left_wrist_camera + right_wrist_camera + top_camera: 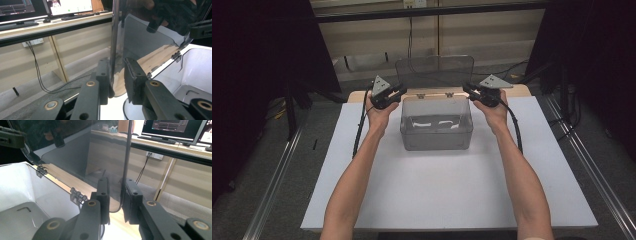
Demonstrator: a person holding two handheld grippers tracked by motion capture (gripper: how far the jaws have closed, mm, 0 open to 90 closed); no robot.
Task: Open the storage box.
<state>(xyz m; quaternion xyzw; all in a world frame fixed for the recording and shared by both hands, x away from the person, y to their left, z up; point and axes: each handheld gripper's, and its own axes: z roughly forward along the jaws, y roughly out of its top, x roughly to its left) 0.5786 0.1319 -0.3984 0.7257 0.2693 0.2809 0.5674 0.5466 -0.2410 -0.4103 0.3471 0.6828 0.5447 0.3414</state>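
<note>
Clear lid [434,70] blurs the wall behind — tool pads [130,75] hide its edge.

Smoky transparent box [437,125] with matching grey-tinted lid [434,70] on a white table [447,185].
Both grippers are black, topped with grey plates; cables are black.

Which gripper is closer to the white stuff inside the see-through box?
About equal. The left gripper and right gripper each pinch a side edge of the raised lid, above the white stuff.
</note>
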